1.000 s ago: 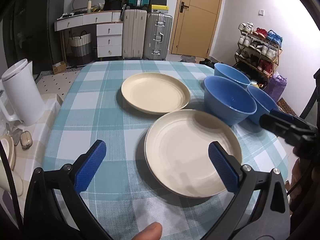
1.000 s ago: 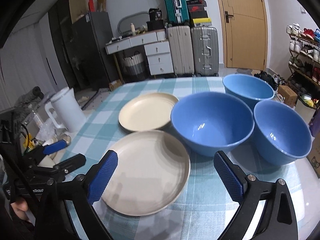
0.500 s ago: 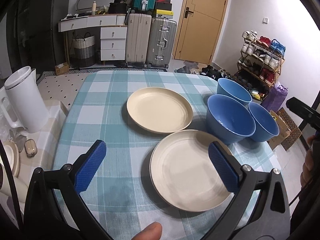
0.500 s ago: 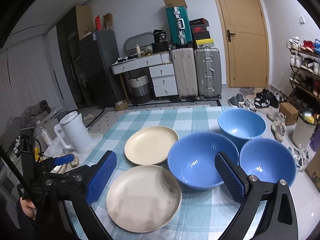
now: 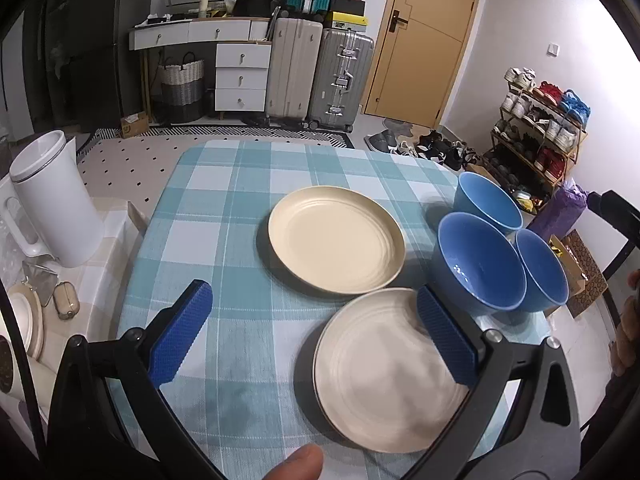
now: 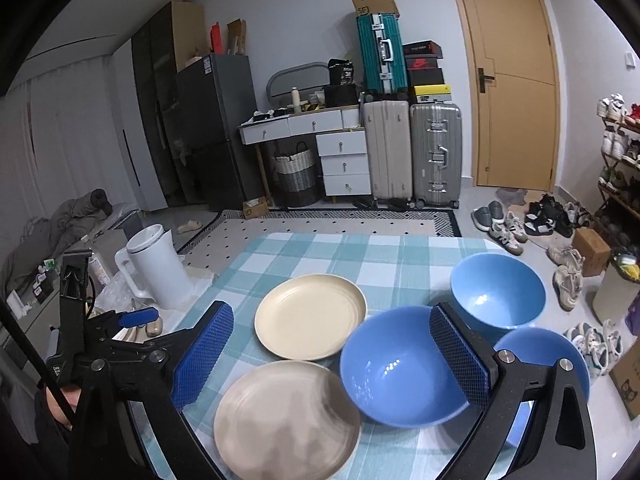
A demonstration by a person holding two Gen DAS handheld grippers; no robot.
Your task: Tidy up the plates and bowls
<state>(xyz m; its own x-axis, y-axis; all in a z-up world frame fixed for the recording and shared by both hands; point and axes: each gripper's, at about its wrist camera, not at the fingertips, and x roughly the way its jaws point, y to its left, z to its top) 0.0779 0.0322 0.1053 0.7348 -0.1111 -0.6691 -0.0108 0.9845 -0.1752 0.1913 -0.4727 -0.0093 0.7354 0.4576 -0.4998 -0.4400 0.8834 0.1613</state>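
Two cream plates lie on the checked tablecloth (image 5: 224, 216): a far plate (image 5: 335, 243) (image 6: 310, 321) and a near plate (image 5: 384, 372) (image 6: 286, 418). Three blue bowls stand to their right: a middle bowl (image 5: 478, 266) (image 6: 400, 366), a far bowl (image 5: 486, 202) (image 6: 498, 290) and a near-right bowl (image 5: 542, 270) (image 6: 560, 356). My left gripper (image 5: 316, 336) is open above the table's near edge, the near plate under its right finger. My right gripper (image 6: 330, 356) is open, raised over the near plate and middle bowl. Neither holds anything.
A white kettle (image 5: 52, 200) (image 6: 156, 272) stands on a side surface left of the table. Suitcases (image 5: 320, 72), a drawer unit (image 5: 240, 76) and a door (image 5: 420, 36) line the far wall. A shoe rack (image 5: 540, 120) stands at the right. A thumb (image 5: 296, 462) shows at the bottom.
Both grippers have pulled back and risen from the dishes, so plates and bowls look smaller and farther. The dishes have not moved. Both grippers stay open.
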